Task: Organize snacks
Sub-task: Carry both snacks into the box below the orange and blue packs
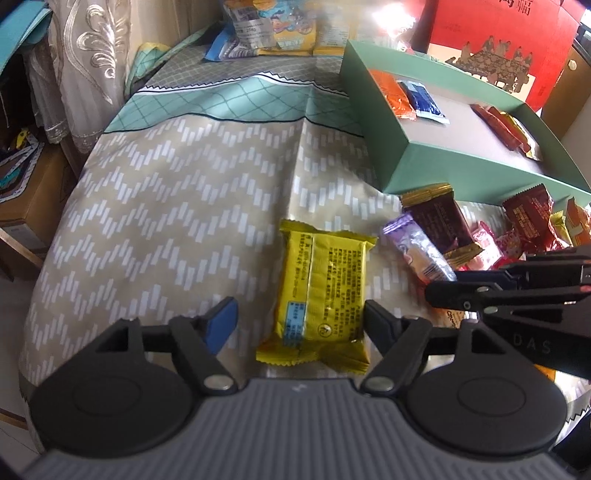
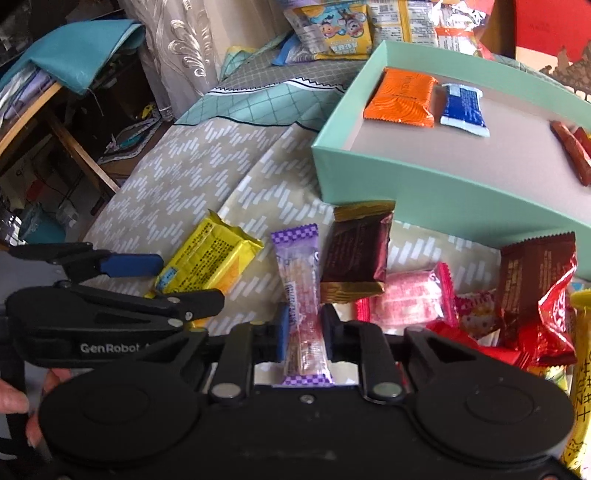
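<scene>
A yellow snack packet [image 1: 320,295] lies flat on the patterned tablecloth between the fingers of my left gripper [image 1: 299,319], which is open around its near end; it also shows in the right wrist view [image 2: 210,260]. My right gripper [image 2: 304,328] is shut on a purple-ended clear candy bar [image 2: 301,295], also seen in the left wrist view [image 1: 419,251]. A green box [image 1: 373,122] at the back right holds an orange packet [image 2: 400,98], a blue packet [image 2: 463,107] and red sticks [image 2: 570,151].
A dark brown gold-ended packet [image 2: 356,254], a pink packet [image 2: 406,299] and red wrappers [image 2: 535,306] lie in front of the box. Large snack bags [image 1: 273,27] stand at the back. A wooden side table [image 2: 55,122] and curtain are at the left.
</scene>
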A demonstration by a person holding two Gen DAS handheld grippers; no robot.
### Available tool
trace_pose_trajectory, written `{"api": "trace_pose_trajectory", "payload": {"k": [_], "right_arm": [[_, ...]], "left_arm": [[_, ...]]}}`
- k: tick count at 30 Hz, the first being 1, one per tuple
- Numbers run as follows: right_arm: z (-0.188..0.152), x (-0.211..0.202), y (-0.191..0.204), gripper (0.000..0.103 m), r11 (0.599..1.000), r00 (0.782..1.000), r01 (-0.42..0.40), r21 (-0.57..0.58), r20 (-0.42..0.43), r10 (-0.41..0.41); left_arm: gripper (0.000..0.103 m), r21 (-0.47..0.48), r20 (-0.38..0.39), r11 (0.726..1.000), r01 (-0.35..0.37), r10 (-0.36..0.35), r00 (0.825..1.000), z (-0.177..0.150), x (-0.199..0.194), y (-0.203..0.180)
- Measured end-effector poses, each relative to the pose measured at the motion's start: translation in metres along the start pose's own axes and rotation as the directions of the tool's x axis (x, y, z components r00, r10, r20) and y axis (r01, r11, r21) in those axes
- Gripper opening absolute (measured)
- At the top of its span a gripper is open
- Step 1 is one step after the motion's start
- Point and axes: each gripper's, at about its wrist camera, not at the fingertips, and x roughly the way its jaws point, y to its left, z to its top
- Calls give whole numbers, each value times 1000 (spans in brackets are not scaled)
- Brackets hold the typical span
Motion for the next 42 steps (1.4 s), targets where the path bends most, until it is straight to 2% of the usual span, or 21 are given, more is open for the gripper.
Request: {"api": "trace_pose_trajectory", "payload": {"k": [2, 3, 4, 7, 15, 19, 22, 26, 29, 32, 38, 42], "right_arm": [[1, -2, -4, 13, 1000, 1000, -19, 20, -8, 19], [1, -5, -9, 13, 998, 999, -38, 41, -15, 38], [-1, -8, -13, 13, 997, 998, -54, 63, -16, 55], [-4, -20, -28, 12, 987, 995, -98, 129, -8, 100], [1, -65, -55, 12, 965, 983, -169, 199, 104, 151], [10, -82, -74, 12, 956, 977, -174, 236, 165, 137], [17, -91, -88, 12, 953, 973, -168, 252, 196, 119], [30, -93, -112, 12, 944, 971, -147, 295, 224, 81], [46, -89, -131, 12, 935, 971, -128, 330, 232, 51], [58, -78, -148, 12, 924, 974, -112, 365, 223, 30], [71, -44, -167, 12, 906, 981, -113, 407, 190, 37], [78, -26, -171, 12, 905, 983, -127, 406, 174, 60]], "left_arm": [[71, 22, 5, 1000, -8, 8, 1000, 2, 2, -4], [54, 42, 14, 999, -9, 8, 1000, 2, 2, -8], [47, 61, 22, 998, -1, -1, 1000, 3, 0, -11], [47, 66, 22, 998, -4, 2, 1000, 5, -4, -16], [46, -34, 43, 999, 39, -38, 998, 28, -30, -6], [46, 14, 116, 998, 59, -60, 991, 48, -53, -24], [46, 33, 136, 995, 99, -103, 985, 65, -58, -40], [46, 72, 168, 993, 96, -107, 980, 95, -49, -69], [47, 88, 162, 989, 121, -134, 978, 123, -32, -90], [47, 104, 141, 989, 101, -115, 983, 142, -7, -108], [47, 89, 89, 994, 68, -76, 993, 156, 32, -114], [47, 93, 72, 994, 60, -67, 995, 155, 41, -112]]}}
